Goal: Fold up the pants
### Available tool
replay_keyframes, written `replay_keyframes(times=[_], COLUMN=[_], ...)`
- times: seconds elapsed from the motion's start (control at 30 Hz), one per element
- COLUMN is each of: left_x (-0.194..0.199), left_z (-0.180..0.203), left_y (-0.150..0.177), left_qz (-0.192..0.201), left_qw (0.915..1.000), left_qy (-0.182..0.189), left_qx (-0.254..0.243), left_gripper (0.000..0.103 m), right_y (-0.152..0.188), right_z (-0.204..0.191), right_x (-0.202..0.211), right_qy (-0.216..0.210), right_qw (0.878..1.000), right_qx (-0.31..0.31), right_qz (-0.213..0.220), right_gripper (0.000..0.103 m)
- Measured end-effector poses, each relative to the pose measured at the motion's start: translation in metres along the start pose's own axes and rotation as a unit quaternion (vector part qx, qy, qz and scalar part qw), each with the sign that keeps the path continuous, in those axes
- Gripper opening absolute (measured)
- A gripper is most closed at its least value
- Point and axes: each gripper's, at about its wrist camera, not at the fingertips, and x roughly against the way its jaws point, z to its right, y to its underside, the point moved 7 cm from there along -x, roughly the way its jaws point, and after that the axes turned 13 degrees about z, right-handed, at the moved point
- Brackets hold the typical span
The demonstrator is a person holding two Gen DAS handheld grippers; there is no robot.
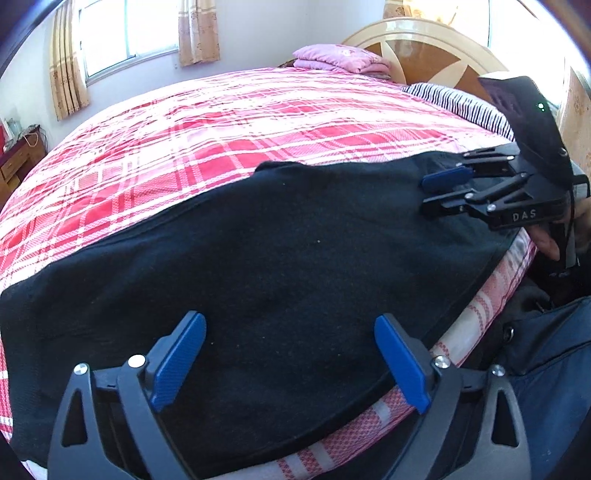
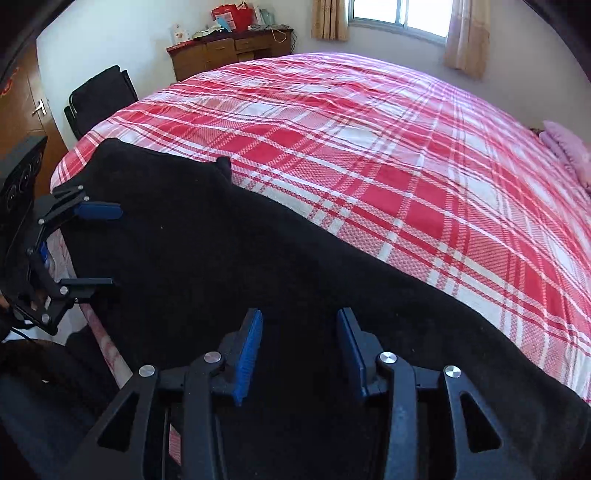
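Left gripper (image 1: 290, 363): fingers (image 1: 179, 360) spread wide, poised over the near edge of the black pants (image 1: 280, 258). Nothing is clamped between them; contact between the pads and the cloth cannot be confirmed.

Right gripper (image 2: 299, 354): fingers (image 2: 249, 356) stand at a moderate gap, with black cloth beneath and no fold pinched between the pads. In the left wrist view this same gripper appears at the right, above the far right part of the pants, with part of a hand (image 1: 546, 242) visible behind its handle.

Pants: laid flat in a broad dark band along the near side of the bed (image 1: 229, 122), running from left to right, near edge following the mattress edge. One small corner of cloth (image 2: 224, 164) stands up along the far edge.

Bed cover: red and white plaid, bare beyond the pants.

Far end, left wrist view: folded pink bedding (image 1: 341, 57) and a striped pillow (image 1: 456, 101) against a wooden headboard (image 1: 424, 46). Curtained window (image 1: 125, 33) beyond.

Far end, right wrist view: wooden dresser (image 2: 229, 51) carrying red items, black chair (image 2: 99, 98) at the bed's left corner.
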Motion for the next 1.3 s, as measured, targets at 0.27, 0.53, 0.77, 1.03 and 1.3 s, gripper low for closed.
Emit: replay_keyframes(times=[0.27, 0.53, 0.77, 1.03, 1.3], left_x=[0.018, 0.039, 0.031, 0.020, -0.006], left_z=[-0.024, -0.101, -0.087, -0.052, -0.017], left_y=[-0.010, 0.017, 0.003, -0.062, -0.095], left_qz=[0.005, 0.019, 0.003, 0.037, 0.046], left_qw=[0.9983, 0.9925, 0.9925, 0.9945, 0.9961], left_qy=[-0.054, -0.116, -0.122, -0.098, -0.067], left_qx=[-0.021, 0.035, 0.008, 0.000, 0.035], left_gripper=[0.097, 0.097, 0.100, 0.100, 0.100], right_y=[0.005, 0.042, 0.036, 0.017, 0.088], right_z=[0.019, 0.066, 0.075, 0.185, 0.296], right_x=[0.026, 0.051, 0.061, 0.174, 0.293], right_qy=[0.033, 0.083, 0.071, 0.189, 0.308], right_qw=[0.999, 0.996, 0.996, 0.963, 0.903], right_qx=[0.000, -0.027, -0.047, -0.156, -0.265], right_qz=[0.018, 0.017, 0.026, 0.111, 0.137], right_gripper=[0.050, 0.055, 0.056, 0.056, 0.056])
